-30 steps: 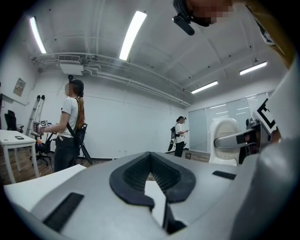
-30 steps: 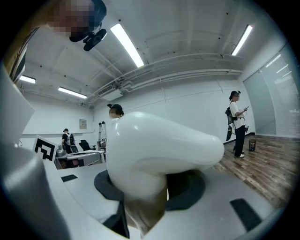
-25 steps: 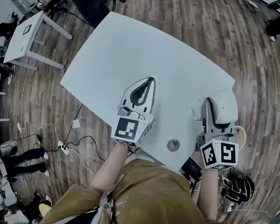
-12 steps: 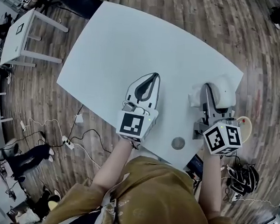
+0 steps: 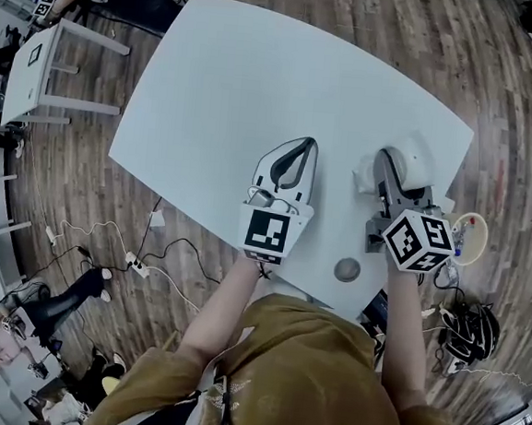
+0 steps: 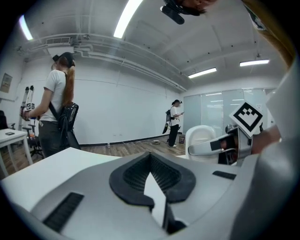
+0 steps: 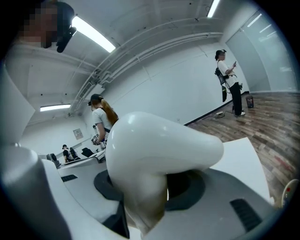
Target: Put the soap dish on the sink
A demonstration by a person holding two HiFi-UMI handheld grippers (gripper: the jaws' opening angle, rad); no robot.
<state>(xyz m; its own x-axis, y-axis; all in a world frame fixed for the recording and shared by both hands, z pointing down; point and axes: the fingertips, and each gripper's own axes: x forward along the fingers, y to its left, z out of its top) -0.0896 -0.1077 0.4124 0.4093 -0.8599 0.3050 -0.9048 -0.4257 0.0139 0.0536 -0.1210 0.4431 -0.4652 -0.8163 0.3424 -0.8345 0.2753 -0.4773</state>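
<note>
At the desk's (image 5: 222, 83) right edge, the right tool (image 5: 384, 162) clamps the white soap dish (image 5: 420, 163) near the corner. Bare desk extends ahead and to the left. The left tool (image 5: 303, 147), jaws together and empty, lies near it. Since the earlier frame, the right tool has advanced past the grommet (image 5: 347, 270) and its marker cube has rolled. Cables (image 5: 151, 252) lie on the floor to the left.

White table (image 5: 258, 86), standing on a wood-plank floor (image 5: 375, 22), carries one small round grey disc (image 5: 347, 270) lying flat on its top, close to the near edge and toward the near right corner.
</note>
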